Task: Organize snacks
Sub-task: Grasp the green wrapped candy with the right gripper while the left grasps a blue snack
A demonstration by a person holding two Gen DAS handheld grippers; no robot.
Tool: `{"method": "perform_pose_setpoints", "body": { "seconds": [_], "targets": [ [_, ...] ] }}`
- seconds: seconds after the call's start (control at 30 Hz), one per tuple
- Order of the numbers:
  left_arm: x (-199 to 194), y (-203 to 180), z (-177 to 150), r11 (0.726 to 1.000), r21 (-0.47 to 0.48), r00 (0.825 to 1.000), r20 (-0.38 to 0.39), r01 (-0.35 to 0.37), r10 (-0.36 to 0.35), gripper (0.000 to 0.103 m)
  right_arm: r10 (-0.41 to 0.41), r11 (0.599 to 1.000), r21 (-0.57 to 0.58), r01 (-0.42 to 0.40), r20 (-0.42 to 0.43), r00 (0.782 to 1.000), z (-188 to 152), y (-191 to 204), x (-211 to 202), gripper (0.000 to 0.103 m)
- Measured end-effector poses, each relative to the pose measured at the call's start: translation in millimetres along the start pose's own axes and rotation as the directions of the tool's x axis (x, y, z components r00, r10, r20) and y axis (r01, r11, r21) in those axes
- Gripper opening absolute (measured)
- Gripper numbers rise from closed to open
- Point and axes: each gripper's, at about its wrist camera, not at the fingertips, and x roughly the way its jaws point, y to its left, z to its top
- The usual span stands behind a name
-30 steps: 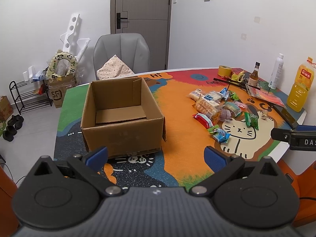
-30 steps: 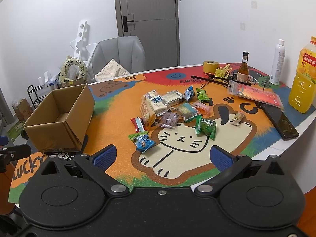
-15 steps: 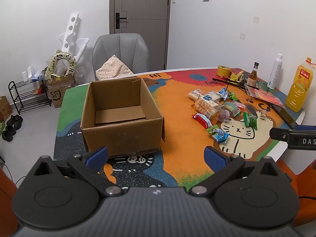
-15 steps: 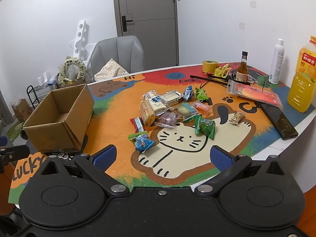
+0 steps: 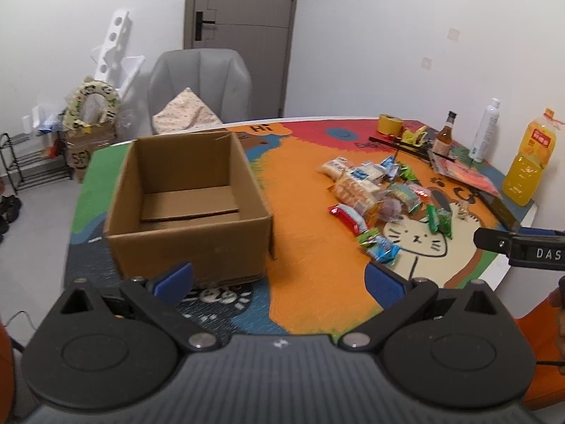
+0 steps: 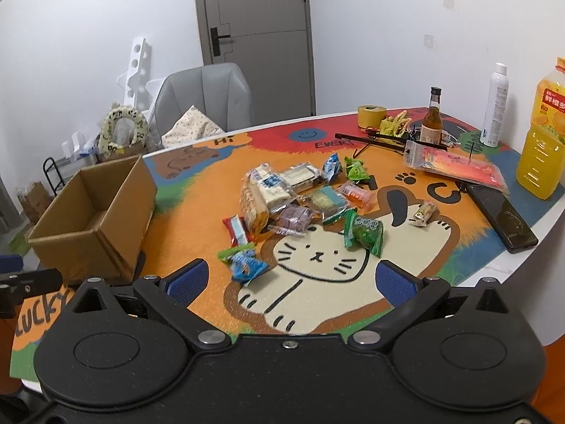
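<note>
An open, empty cardboard box (image 5: 187,205) stands on the left of the colourful table mat; it also shows in the right wrist view (image 6: 91,219). A pile of wrapped snacks (image 5: 381,194) lies on the mat to its right, seen closer in the right wrist view (image 6: 300,205). A blue packet (image 6: 245,265) and a green packet (image 6: 363,233) lie nearest me. My left gripper (image 5: 279,281) is open and empty, just in front of the box. My right gripper (image 6: 291,277) is open and empty, above the cat drawing near the table's front edge.
At the far right stand an orange juice bottle (image 6: 542,141), a white spray bottle (image 6: 494,106), a small brown bottle (image 6: 432,120) and a tape roll (image 6: 370,116). A black phone (image 6: 501,215) and a red packet (image 6: 455,166) lie near the right edge. A grey chair (image 5: 201,88) stands behind the table.
Both grippers have moved slightly forward over the table; the box and snacks appear a little closer. Nothing was taken hold of or moved.
</note>
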Motion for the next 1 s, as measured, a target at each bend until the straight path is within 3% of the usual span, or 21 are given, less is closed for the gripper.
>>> {"method": "perform_pose_setpoints", "body": {
  "seconds": [0.67, 1.0],
  "targets": [
    [72.9, -40.3, 23.7, 0.990, -0.017, 0.990, 0.001, 0.144, -0.144, 0.102, -0.001, 1.000, -0.004, 0.001, -0.006, 1.000, 6.5, -41.0, 43.9, 0.103],
    [109.6, -71.9, 17.7, 0.987, -0.029, 0.988, -0.016, 0.155, -0.156, 0.102, 0.002, 0.996, 0.087, -0.007, 0.052, 0.999, 0.1, -72.7, 67.2, 0.103]
  ]
}}
